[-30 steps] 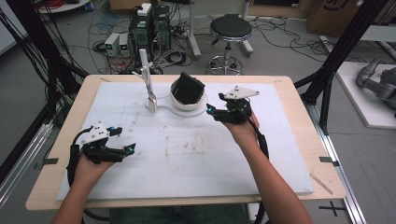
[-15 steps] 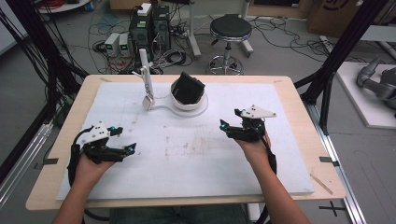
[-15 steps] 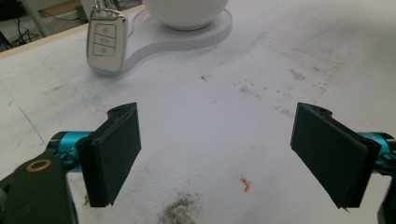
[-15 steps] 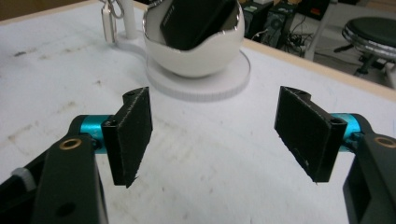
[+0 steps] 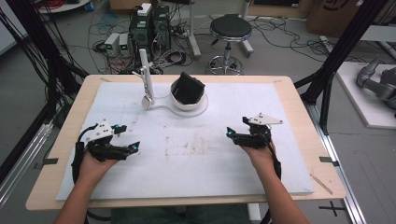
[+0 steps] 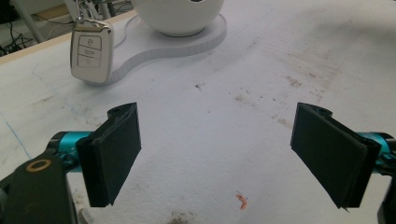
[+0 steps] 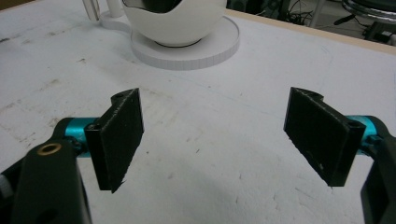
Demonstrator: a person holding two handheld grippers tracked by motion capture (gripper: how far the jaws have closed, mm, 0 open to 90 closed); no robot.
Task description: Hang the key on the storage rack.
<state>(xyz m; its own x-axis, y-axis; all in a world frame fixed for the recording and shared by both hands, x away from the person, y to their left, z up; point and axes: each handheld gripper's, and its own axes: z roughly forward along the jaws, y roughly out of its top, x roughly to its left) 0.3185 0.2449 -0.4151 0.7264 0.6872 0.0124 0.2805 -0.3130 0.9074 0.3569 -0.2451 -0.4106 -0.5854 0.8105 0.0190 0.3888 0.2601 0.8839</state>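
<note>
White bowl [image 5: 188, 100] on stand, key fob [image 6: 91, 52] hung beside. Left gripper [image 5: 125, 139], right gripper [image 5: 237, 128] over bench [image 5: 299, 112]: fingers [image 7: 119, 140] spread wide, held nothing.

A black stool [image 5: 230, 29] and computer boxes [image 5: 149, 25] stand beyond the table [image 5: 299, 100].
</note>
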